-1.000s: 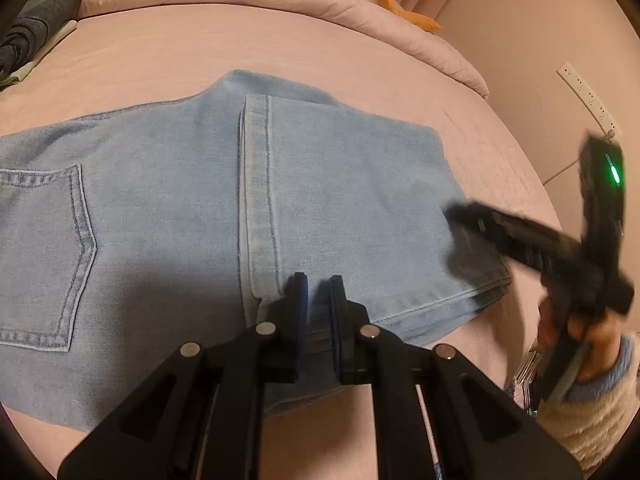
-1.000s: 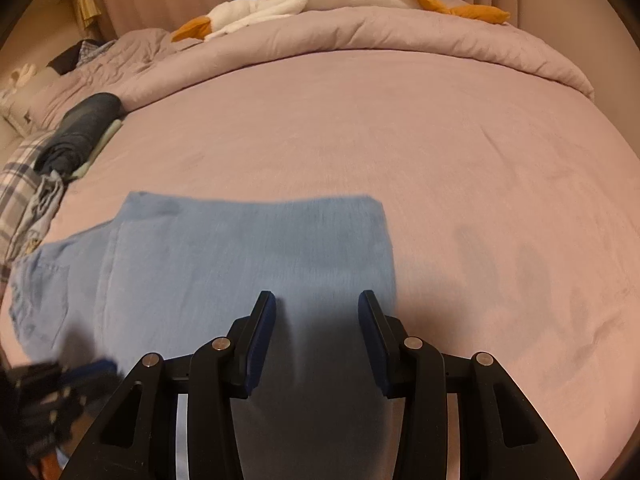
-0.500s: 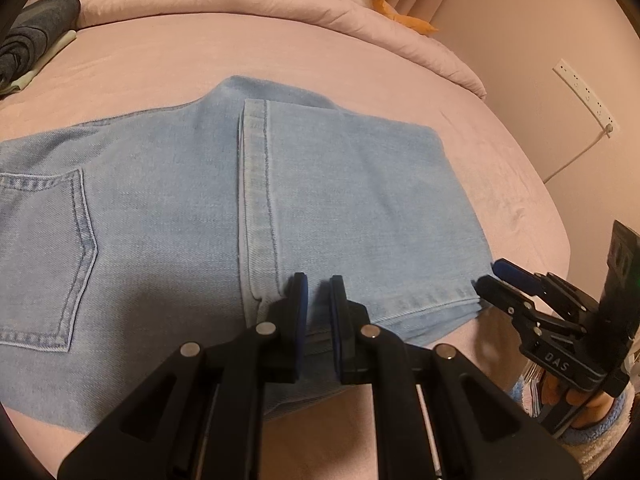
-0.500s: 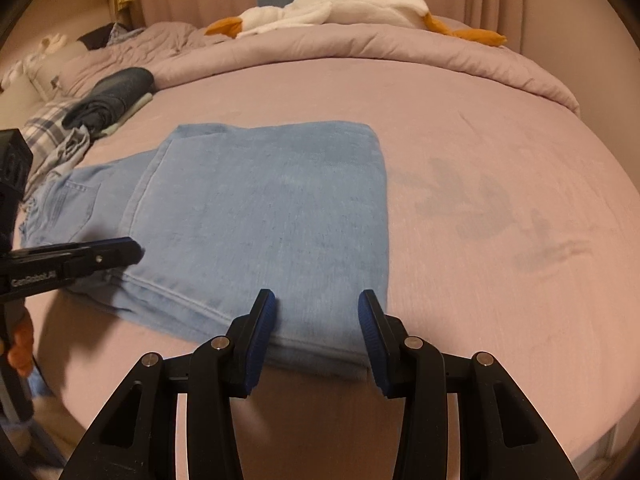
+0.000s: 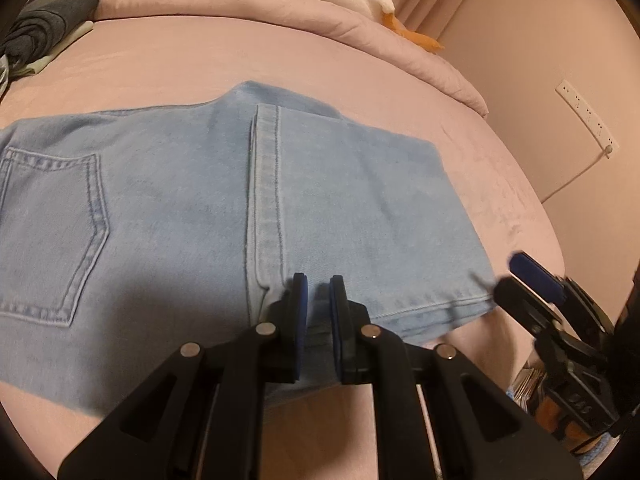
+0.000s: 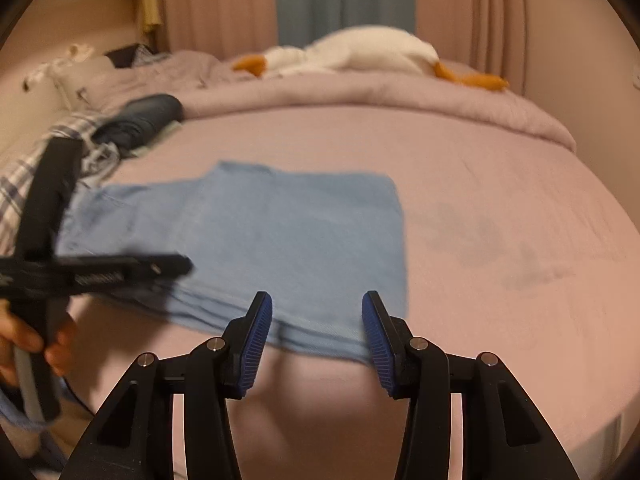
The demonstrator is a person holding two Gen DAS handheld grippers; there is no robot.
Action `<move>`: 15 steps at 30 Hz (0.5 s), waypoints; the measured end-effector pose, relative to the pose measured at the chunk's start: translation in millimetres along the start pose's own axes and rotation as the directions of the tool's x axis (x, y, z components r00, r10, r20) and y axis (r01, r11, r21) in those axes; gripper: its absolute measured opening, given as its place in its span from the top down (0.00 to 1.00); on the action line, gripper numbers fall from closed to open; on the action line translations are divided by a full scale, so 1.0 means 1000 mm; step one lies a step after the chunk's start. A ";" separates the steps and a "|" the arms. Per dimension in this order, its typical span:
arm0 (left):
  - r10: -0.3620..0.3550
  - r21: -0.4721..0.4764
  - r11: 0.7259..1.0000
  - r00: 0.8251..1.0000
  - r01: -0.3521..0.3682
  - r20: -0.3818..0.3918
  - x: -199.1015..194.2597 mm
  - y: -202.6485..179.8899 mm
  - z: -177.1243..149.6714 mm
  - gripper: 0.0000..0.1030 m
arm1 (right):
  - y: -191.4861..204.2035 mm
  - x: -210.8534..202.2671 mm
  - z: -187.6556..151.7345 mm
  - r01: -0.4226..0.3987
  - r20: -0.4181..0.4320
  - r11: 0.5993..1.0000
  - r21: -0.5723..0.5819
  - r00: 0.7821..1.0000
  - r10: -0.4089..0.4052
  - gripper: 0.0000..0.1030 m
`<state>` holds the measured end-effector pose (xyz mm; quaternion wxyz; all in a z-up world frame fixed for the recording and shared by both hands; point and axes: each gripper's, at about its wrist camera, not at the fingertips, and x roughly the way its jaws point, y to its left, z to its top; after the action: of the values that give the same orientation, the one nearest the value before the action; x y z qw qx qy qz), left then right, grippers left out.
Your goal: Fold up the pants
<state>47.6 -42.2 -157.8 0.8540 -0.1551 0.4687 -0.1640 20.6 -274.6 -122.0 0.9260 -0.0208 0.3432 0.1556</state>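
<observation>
Right gripper (image 6: 317, 334) had dropped lower toward the near bed edge over the last half second, jaws wide apart, nothing in them, hovering at the folded corner. Left gripper (image 5: 318, 312) hadn't shifted, jaws nearly closed with a slim gap, sitting on the near hem; whether it pinched denim, can't tell. Jeans (image 5: 224, 216) lay flat along the near edge of the bed (image 6: 480, 184), legs already folded back once, back pocket toward the left. Farther off: dark clothes pile (image 5: 48, 20) at the far-left side, goose plush (image 6: 360, 54) on the duvet at the far edge. Step looked like setting up the second fold; next probably called for the right jaws to close on the stacked layers, then both lifting together.
</observation>
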 end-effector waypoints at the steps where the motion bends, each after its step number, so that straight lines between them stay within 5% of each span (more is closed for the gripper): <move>1: -0.002 -0.004 1.000 1.000 0.002 0.001 -0.004 0.000 -0.001 0.90 | 0.005 0.002 0.004 -0.012 0.012 1.000 -0.009 1.000 0.012 0.54; 5: -0.002 -0.019 1.000 1.000 0.002 0.003 -0.023 0.005 -0.009 0.87 | 0.019 0.022 0.009 -0.058 0.014 0.998 -0.020 0.998 0.058 0.54; 7: 0.053 -0.021 0.998 0.998 -0.053 0.019 -0.034 0.011 -0.014 0.63 | 0.019 0.045 0.005 -0.092 -0.084 0.995 0.042 0.992 0.095 0.54; 8: 0.071 -0.029 0.997 0.997 -0.070 0.027 -0.038 0.015 -0.015 0.60 | 0.019 0.054 0.001 -0.095 -0.122 0.993 0.067 0.987 0.103 0.54; 15: 0.100 -0.148 0.985 0.991 -0.086 0.088 -0.077 0.051 -0.035 0.59 | 0.038 0.047 0.014 -0.120 -0.075 0.993 0.011 0.990 0.121 0.54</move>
<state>-14.2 32.2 -139.3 0.8688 -0.2019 0.4447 -0.0821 51.7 -223.5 -139.1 0.9014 -0.0030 0.3790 0.2093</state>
